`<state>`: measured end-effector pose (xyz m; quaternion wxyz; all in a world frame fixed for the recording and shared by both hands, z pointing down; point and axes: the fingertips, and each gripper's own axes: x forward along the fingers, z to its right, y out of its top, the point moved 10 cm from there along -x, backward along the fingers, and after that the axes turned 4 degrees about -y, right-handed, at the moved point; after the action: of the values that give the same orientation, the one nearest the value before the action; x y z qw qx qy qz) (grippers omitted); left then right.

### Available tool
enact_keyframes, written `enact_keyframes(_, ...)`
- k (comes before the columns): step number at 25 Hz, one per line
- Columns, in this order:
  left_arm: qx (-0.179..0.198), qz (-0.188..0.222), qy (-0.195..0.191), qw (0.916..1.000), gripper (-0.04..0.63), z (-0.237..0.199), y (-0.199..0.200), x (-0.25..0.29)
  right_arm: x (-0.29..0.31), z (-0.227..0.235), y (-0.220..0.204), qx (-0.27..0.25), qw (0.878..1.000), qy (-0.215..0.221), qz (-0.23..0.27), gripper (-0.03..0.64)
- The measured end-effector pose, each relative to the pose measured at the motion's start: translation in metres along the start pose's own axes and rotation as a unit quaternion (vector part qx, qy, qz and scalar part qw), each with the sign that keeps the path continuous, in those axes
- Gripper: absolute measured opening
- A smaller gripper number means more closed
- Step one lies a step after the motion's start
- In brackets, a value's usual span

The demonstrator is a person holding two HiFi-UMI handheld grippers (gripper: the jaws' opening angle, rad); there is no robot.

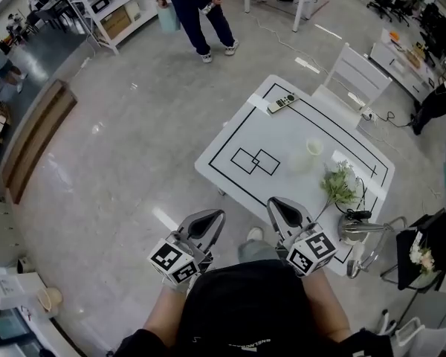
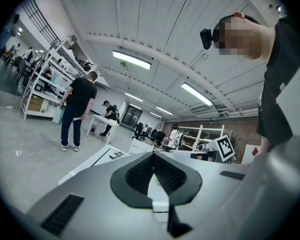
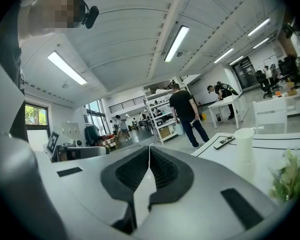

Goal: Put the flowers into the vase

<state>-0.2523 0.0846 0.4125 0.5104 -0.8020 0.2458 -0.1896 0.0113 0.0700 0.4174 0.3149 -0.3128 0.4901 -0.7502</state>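
Note:
A white table (image 1: 279,136) with black line markings stands ahead of me. On its right part stands a pale translucent vase (image 1: 314,148), also seen as a white cup-like vase (image 3: 243,141) in the right gripper view. A bunch of green-white flowers (image 1: 340,184) lies near the table's right edge, and the flowers (image 3: 289,176) show at the lower right of the right gripper view. My left gripper (image 1: 218,216) is shut and empty, short of the table's near edge. My right gripper (image 1: 272,201) is shut and empty at the near edge, left of the flowers.
A remote control (image 1: 282,102) lies at the table's far corner. A white chair (image 1: 354,79) stands behind the table. A person (image 1: 194,10) stands farther back near shelving (image 1: 111,10). A metal stand (image 1: 360,233) and dark chair (image 1: 424,255) sit at the right.

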Motion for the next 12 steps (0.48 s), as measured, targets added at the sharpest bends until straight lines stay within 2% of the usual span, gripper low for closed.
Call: enact_keyframes(12, -0.003, -0.020, 0.049, 0.9986, 0.005, -0.013, 0.019, 0.077, 0.012, 0.084, 0.027, 0.037, 0.999, 0.002, 0.017, 0.011)
